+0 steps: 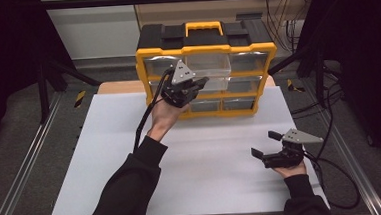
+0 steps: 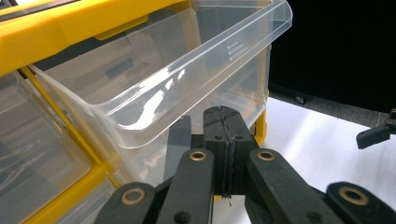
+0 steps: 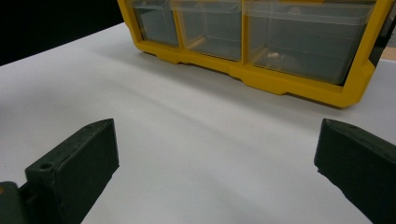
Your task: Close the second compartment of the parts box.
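One clear drawer [image 2: 154, 88], upper middle of the yellow organizer [image 1: 207, 81], stands pulled out and looks empty. The left gripper [image 2: 225, 140], jaws pressed together on nothing, sits just under its front lip at centre frame. Pushing off-centre could jam or tilt the drawer, or shove the organizer back across the tabletop [image 1: 192, 162]. The right gripper [image 1: 269, 145], jaws apart, rests at lower right, holding nothing.
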`<state>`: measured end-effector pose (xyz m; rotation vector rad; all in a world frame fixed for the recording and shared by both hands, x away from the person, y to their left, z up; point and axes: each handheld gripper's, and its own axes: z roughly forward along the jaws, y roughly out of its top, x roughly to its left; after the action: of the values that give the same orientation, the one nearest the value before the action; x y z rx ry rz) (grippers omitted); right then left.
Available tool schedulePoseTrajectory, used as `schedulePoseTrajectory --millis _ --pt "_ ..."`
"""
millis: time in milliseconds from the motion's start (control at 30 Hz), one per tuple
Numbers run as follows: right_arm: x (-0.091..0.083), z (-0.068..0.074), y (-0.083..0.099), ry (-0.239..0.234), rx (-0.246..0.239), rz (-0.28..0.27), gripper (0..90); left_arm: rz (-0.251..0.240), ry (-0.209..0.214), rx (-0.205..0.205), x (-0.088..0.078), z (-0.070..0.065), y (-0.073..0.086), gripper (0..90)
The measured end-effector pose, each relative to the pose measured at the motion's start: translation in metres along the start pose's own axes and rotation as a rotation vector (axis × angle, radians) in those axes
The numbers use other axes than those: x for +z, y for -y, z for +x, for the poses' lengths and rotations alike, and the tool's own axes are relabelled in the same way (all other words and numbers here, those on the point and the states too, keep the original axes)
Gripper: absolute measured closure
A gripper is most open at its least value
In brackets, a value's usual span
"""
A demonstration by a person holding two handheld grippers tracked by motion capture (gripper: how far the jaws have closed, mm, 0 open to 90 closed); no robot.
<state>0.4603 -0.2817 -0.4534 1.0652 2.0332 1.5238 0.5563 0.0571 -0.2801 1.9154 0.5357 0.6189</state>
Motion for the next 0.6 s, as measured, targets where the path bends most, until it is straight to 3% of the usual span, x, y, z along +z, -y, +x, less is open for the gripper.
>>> schedulePoseTrajectory --millis 600 --pt "0.0003 0.0002 0.0002 0.001 -0.001 0.004 0.2 0.008 -0.01 0.012 0.0078 0.0097 -0.0006 89.9"
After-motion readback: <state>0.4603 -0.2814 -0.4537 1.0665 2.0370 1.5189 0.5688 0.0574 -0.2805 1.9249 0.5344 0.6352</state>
